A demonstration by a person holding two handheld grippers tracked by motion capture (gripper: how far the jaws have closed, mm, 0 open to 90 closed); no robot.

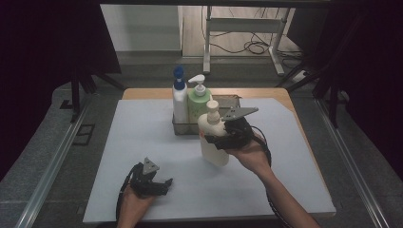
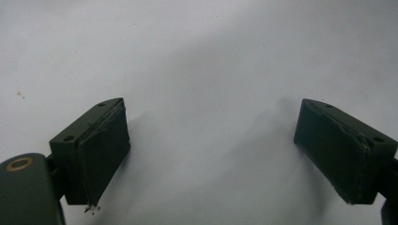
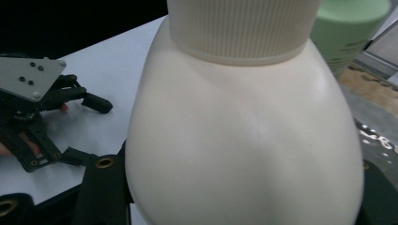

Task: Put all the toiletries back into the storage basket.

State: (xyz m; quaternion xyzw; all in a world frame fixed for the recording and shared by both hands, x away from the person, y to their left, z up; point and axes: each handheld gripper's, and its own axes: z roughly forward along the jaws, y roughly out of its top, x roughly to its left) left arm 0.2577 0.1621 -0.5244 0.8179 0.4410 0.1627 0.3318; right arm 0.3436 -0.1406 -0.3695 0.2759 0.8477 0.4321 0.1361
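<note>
The cream bottle [image 1: 212, 137] is being held just above the white mat [image 1: 142, 142], directly in front of the metal tray [image 1: 228, 100] at the far side of the table. It is tilting slightly, its ribbed collar and cap leaning toward the tray. The right gripper [image 1: 216, 139] is clamping it across the shoulder — in the right gripper view the rounded body [image 3: 244, 140] is sitting between the two black jaws, just below the ribbed collar.

Judged from the surface, the bottle is smooth, glossy plastic — likely slippery, and likely to give a little under pressure. Its contents cannot be seen, so weight cannot be confirmed; a full bottle would be bottom-heavy and inclined to swing below so high a grip. The shoulder is tapering, so the pads could creep upward. A hold lower down, on the straighter part of the body, would be the steadier one.

Inside the tray, a white bottle with a blue top [image 1: 179, 97] and a green pump bottle [image 1: 198, 99] are standing upright, touching or nearly so; space is remaining to their right.

The left gripper [image 1: 159, 184] is lying low near the front edge of the mat, well apart from the bottles, its jaws spread wide with nothing between the pads [image 2: 101, 154].
</note>
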